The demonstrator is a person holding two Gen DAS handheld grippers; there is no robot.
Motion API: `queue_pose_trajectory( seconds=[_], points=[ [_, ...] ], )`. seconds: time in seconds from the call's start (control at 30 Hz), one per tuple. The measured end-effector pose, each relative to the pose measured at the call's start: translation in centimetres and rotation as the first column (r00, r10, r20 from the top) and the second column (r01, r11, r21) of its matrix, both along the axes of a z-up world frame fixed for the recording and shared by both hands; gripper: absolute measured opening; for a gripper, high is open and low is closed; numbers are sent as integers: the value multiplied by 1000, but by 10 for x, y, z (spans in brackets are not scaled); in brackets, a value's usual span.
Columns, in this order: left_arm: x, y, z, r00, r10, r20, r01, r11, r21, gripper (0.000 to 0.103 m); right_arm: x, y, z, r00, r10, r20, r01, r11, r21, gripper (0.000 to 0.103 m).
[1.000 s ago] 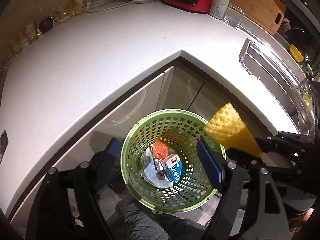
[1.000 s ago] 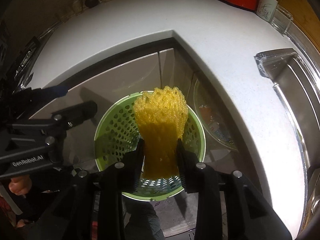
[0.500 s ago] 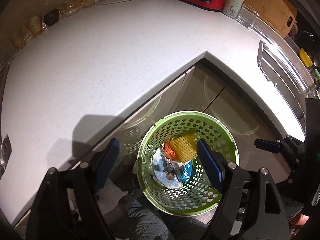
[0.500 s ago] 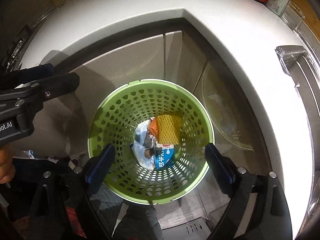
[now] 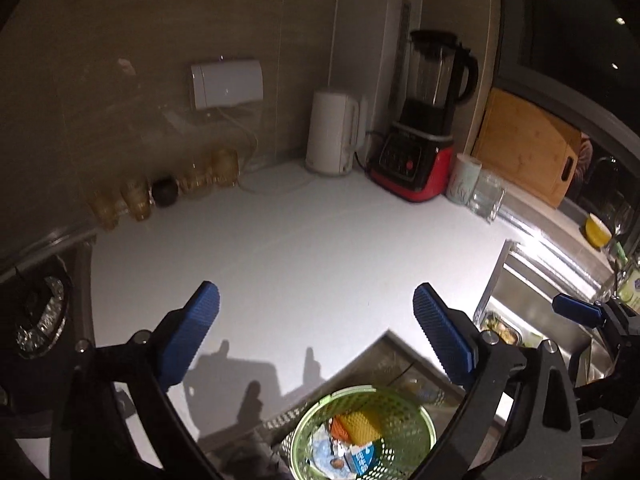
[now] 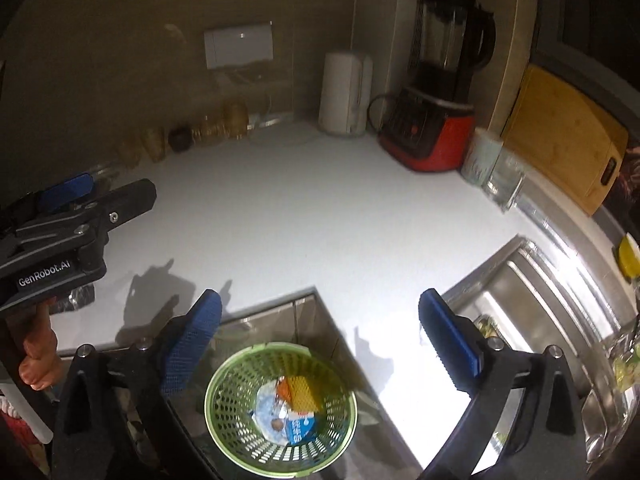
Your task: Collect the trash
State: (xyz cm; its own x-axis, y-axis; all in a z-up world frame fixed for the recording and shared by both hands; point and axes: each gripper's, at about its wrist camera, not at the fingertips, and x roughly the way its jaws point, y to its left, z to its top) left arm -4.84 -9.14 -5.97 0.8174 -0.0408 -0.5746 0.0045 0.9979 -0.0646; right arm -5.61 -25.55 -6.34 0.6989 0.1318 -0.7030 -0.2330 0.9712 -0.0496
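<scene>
A green perforated basket (image 6: 224, 432) stands on the floor by the counter corner; it also shows in the left wrist view (image 5: 420, 424). In it lie a yellow foam net (image 6: 303, 393), an orange net (image 6: 283, 390), a blue-and-white milk carton (image 6: 299, 429) and a crumpled wrapper (image 6: 266, 404). My right gripper (image 6: 320, 336) is open and empty, high above the basket. My left gripper (image 5: 316, 332) is open and empty, over the white counter (image 5: 300, 248). The left gripper's body shows at the left of the right wrist view (image 6: 68, 232).
At the back of the counter stand a white kettle (image 5: 334, 132), a red-based blender (image 5: 424, 136), a cup (image 5: 464, 178), a glass jar (image 5: 486, 196) and several amber glasses (image 5: 136, 196). A wooden board (image 5: 528, 152) leans at right. A steel sink (image 6: 532, 320) lies right, a stove burner (image 5: 36, 312) left.
The right gripper opened and the yellow foam net fell into the basket. Both grippers then rose and tilted up toward the counter and wall.
</scene>
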Motion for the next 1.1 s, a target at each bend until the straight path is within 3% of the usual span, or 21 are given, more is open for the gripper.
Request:
queue_pose_trajectory(
  seconds=[0.2,0.4,1.1],
  points=[
    [-19,-5,79,987,49,154,-48,999,-12,95,-12,0,80,984,-6,180,0,1000,31,101],
    [-43,-8,116,972,84,220,-87,996,6,95,-29,4,118,964,-15,264,1,999,50,101],
    [-55,0,114,975,112,190,-110,994,-18,95,-42,14,126,961,-5,276,-7,999,39,101]
  ],
)
